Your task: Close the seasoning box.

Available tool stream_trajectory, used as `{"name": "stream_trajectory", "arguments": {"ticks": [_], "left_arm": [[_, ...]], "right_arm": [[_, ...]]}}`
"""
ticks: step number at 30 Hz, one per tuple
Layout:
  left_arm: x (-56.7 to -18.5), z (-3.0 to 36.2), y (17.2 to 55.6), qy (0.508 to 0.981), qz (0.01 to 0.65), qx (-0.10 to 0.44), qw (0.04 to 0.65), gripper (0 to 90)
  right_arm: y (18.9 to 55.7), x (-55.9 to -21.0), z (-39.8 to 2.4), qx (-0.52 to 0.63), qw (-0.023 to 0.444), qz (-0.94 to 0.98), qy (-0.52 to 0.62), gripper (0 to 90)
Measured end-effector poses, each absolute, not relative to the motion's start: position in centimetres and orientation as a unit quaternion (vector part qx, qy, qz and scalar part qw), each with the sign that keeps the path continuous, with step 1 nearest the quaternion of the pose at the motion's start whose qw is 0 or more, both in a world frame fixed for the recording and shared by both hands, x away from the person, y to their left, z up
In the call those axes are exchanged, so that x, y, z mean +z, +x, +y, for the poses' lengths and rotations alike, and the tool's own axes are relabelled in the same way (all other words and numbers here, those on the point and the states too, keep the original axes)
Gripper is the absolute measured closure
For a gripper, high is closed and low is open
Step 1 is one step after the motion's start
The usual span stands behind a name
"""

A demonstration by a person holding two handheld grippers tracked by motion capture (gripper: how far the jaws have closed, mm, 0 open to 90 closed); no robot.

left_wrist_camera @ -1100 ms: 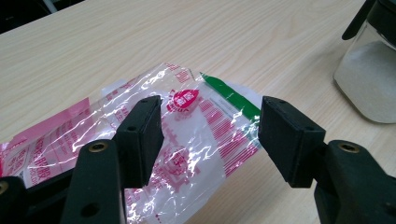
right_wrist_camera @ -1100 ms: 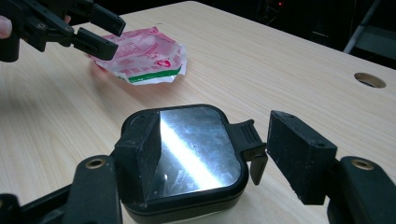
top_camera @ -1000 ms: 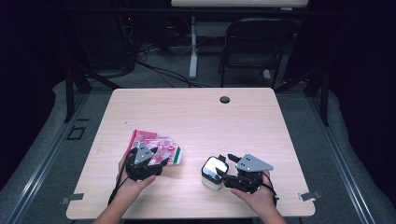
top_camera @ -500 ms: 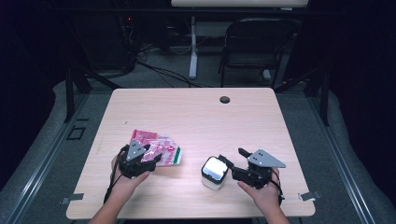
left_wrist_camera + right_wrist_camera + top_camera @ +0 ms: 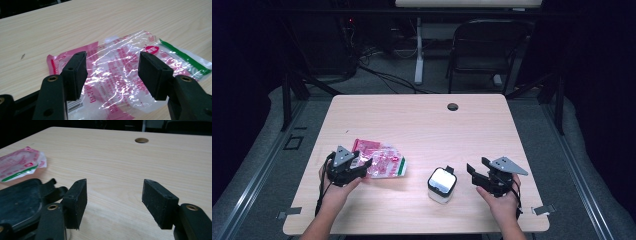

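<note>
Hovering the left gripper [image 5: 112, 75], jaws spread, over the crinkly red packet [image 5: 117, 75] lying untouched on the table [image 5: 422, 120], and holding the right gripper [image 5: 115, 205], likewise spread and empty, just beside the small container [image 5: 442, 184], apparently barely starting.

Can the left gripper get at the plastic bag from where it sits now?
Probably yes. The left gripper is open, and in its own view the plastic bag lies flat on the table directly beyond its jaws, with nothing between.
</note>
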State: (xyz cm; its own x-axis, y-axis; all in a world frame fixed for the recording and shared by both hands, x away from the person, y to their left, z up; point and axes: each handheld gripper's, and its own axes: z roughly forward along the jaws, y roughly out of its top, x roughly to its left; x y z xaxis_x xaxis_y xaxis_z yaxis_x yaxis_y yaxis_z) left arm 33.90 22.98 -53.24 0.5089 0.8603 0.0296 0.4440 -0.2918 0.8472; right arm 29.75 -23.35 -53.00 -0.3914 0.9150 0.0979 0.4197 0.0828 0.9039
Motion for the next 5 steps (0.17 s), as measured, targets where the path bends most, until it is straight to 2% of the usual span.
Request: {"name": "stream_trajectory", "arguments": {"ticks": [5], "left_arm": [[-53.23, 24.20, 34.15, 0.752, 0.446, 0.250, 0.416, 40.1]], "right_arm": [[30.03, -53.32, -23.86, 0.463, 0.257, 0.681, 0.506, 37.0]]}}
